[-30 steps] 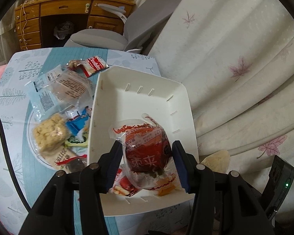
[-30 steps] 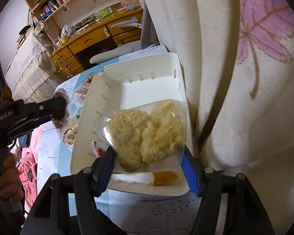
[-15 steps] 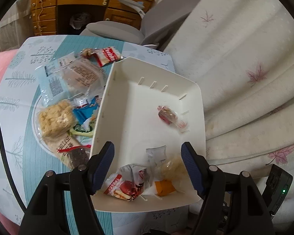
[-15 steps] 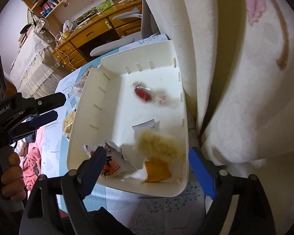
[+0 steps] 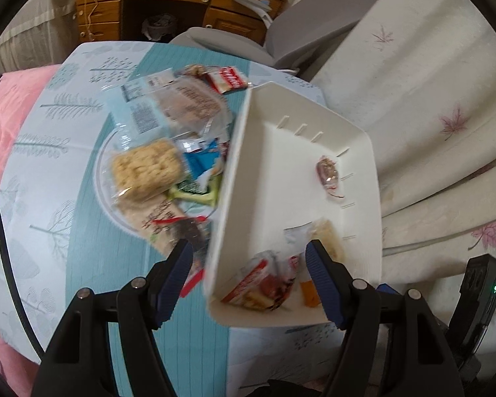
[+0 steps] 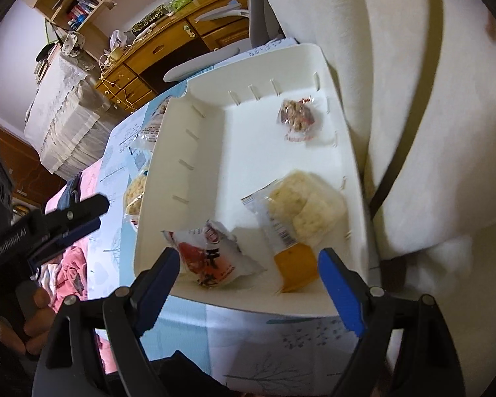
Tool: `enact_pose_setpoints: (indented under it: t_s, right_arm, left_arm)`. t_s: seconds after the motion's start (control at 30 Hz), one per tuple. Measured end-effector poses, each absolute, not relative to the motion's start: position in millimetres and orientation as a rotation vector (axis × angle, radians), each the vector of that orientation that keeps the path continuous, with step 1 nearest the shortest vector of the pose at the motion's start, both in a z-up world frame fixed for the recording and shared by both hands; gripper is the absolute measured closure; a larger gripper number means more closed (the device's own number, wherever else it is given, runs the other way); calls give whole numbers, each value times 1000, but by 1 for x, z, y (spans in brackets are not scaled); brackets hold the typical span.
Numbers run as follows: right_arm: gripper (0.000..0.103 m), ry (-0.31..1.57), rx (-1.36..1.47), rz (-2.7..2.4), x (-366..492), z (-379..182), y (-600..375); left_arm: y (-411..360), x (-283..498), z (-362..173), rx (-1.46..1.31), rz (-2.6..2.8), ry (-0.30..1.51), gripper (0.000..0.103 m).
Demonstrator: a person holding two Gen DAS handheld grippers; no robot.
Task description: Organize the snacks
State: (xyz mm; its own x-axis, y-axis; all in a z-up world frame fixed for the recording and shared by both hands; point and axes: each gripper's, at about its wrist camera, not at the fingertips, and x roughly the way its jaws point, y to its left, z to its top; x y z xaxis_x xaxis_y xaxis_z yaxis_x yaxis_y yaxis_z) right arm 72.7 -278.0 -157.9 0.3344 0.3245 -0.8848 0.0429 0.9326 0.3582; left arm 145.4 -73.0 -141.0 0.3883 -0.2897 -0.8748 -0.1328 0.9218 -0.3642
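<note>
Both the left gripper point(image 5: 248, 271) and right gripper point(image 6: 248, 274) angle steeply down over the white tray point(image 6: 248, 165), jaws wide, holding nothing.

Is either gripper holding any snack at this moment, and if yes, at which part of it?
Nothing is held. The left gripper and the right gripper are both open and empty; the snacks lie loose in the white tray.

Snack count: one tray, three packs inside

One white tray point(image 6: 195, 152) holds three packs: a red-and-white pack point(image 6: 211, 254), a crisp-rice pack point(image 6: 301, 211), and a small nut pack point(image 6: 297, 119). One crisp-rice pack point(image 5: 145, 168) lies among several blurred packs outside on the worktop point(image 5: 49, 198).
</note>
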Motion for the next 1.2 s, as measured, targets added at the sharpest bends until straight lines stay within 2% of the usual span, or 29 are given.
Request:
enact_pose_setpoints:
  t_s: [0.5, 0.6, 0.87, 0.97, 1.2]
  right_arm:
    - [17, 1260, 529, 100, 54, -164, -221]
    - [17, 1269, 607, 63, 48, -167, -207]
    - [17, 1288, 798, -91, 34, -171, -180]
    - [17, 1307, 893, -169, 28, -175, -170]
    - [17, 1291, 1116, -293, 19, -185, -145]
  left_arm:
    - [12, 116, -148, -352, -117, 1208, 33]
    - [27, 115, -147, -316, -139, 1211, 29]
    - [64, 122, -144, -196, -219, 1224, 27]
    - [76, 128, -145, -157, -255, 1228, 23]
    - [90, 146, -153, -35, -337, 1245, 18]
